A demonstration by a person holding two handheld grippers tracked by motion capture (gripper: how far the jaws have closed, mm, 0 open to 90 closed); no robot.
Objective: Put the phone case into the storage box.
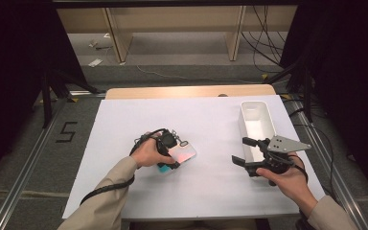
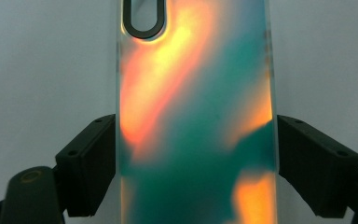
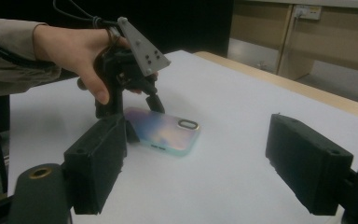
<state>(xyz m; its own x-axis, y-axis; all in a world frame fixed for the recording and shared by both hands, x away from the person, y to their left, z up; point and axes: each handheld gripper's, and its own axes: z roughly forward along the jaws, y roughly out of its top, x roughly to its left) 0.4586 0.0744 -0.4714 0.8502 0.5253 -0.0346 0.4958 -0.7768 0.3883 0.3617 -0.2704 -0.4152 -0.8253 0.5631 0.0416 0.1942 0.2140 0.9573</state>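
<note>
Item, left of centre on the white table sheet [image 1: 139,115]: left hand [image 1: 146,154], sleeve in tan, bearing the left gripper [image 1: 168,152], cable trailing back along the forearm. Jaws set one to each long edge of the phone case; in the left gripper view the pads sit right at both edges, with no gap to be made out, so the gripper reads as pinching the case across its width.

Item, at the same spot: phone case [image 2: 196,116], iridescent, orange and teal patches, with an oval dark-rimmed camera cut-out at its far end. It lies flat on the sheet, its near part between the left jaws and the cut-out end reaching out beyond them. In the right gripper view the case [image 3: 165,130] rests on the sheet below the left hand [image 3: 72,53].

Item, right of centre: right gripper [image 1: 245,152], held in the right hand [image 1: 287,179], grey three-cornered plate on top. Jaws spread wide, nothing between them, well apart from the case.

Item, far right: white rectangular bin [image 1: 268,120], just beside the right gripper.
</note>
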